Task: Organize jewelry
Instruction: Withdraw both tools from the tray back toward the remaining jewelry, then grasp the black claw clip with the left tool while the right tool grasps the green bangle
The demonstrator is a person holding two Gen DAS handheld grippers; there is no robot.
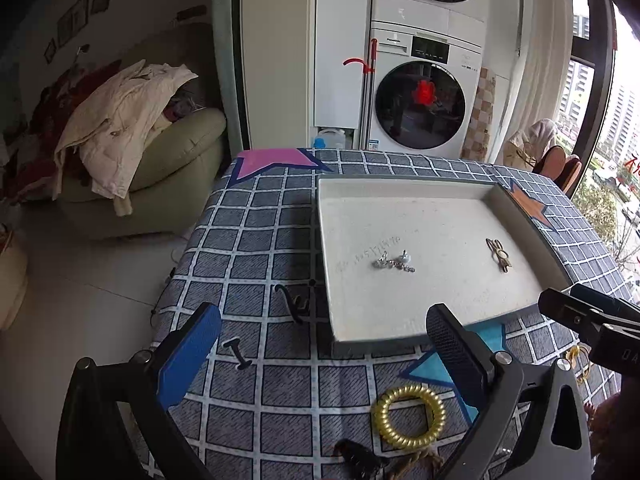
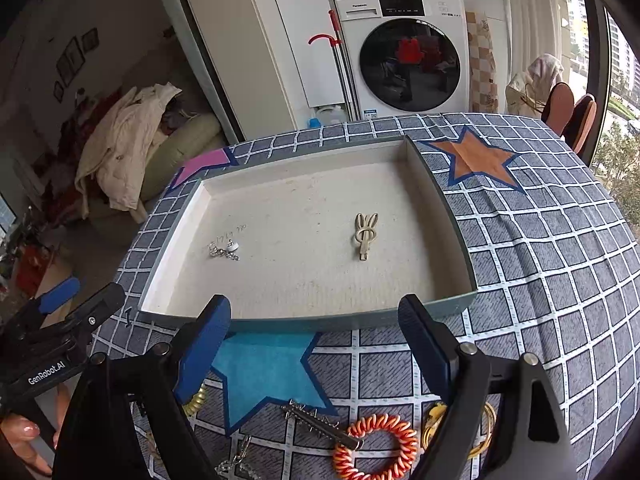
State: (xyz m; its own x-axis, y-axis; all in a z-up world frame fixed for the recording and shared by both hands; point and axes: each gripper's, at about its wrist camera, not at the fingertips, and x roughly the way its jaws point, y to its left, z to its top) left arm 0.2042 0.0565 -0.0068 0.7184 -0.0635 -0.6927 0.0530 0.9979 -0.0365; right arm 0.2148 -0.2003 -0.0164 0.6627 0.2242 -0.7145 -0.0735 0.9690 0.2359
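Two stacked white laundry machines (image 2: 404, 56) stand behind the table, beside a tall white cabinet (image 2: 280, 40). A sofa (image 1: 176, 152) heaped with cream clothing (image 1: 120, 120) sits at left, and a window (image 1: 612, 160) with high-rise buildings outside runs along the right.

Table surface: a grey-blue checked cloth (image 2: 560, 260) with appliquéd stars in orange (image 2: 478, 160), teal (image 2: 264, 372) and pink (image 1: 276, 160).

One shallow tray (image 2: 448, 208) with a white floor lies on the cloth, its long axis running left to right across both views. Inside it:
- Rabbit-shaped hair clip (image 2: 365, 234), right of centre, long axis running near to far, ears pointing toward the far wall.
- Silver chain piece (image 2: 224, 251), left of centre, well apart from the clip, lying roughly left to right.

On the cloth outside the tray, near edge:
- Gold spiral hair tie (image 1: 408, 416), lying flat.
- Orange-and-white spiral hair tie (image 2: 374, 446), lying flat.
- Dark toothed hair clip (image 2: 320, 424), touching the orange tie, long axis slanting from far left to near right.
- Two small black pieces (image 1: 292, 304) left of the tray; type cannot be determined.

Left gripper (image 1: 326, 354): jaws spread wide, nothing between them, above the cloth.
Right gripper (image 2: 316, 344): jaws spread wide, nothing between them, at the tray's near wall.
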